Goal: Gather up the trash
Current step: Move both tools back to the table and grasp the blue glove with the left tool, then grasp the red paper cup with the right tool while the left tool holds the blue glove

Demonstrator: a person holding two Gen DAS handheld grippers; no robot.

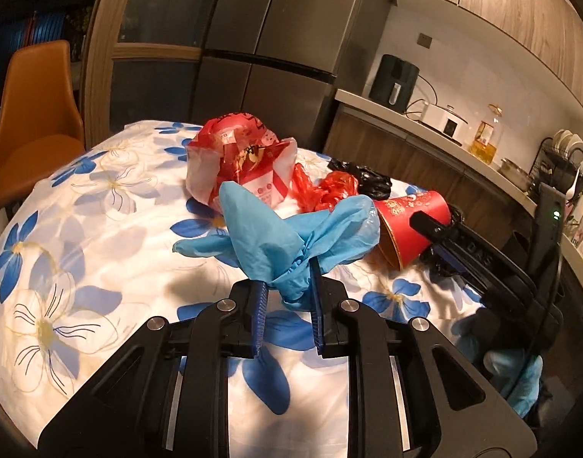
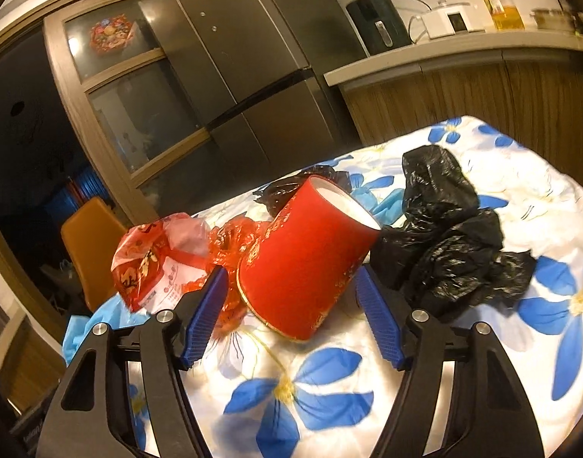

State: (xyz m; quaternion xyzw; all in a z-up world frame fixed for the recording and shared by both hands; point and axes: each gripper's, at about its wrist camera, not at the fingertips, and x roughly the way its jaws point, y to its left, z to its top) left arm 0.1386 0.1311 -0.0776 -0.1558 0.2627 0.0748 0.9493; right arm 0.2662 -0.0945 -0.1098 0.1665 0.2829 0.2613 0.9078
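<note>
Left gripper [image 1: 289, 290] clamps the limp blue glove [image 1: 291, 236]; right gripper [image 2: 295, 290] stands open around the light, crushable red paper cup [image 2: 302, 259]: grip mid-wall, gently

We see a red cup [image 2: 306, 263] with gold trim, black bags [image 2: 444, 236], and a white tablecloth [image 2: 329, 393] with blue flowers.
</note>
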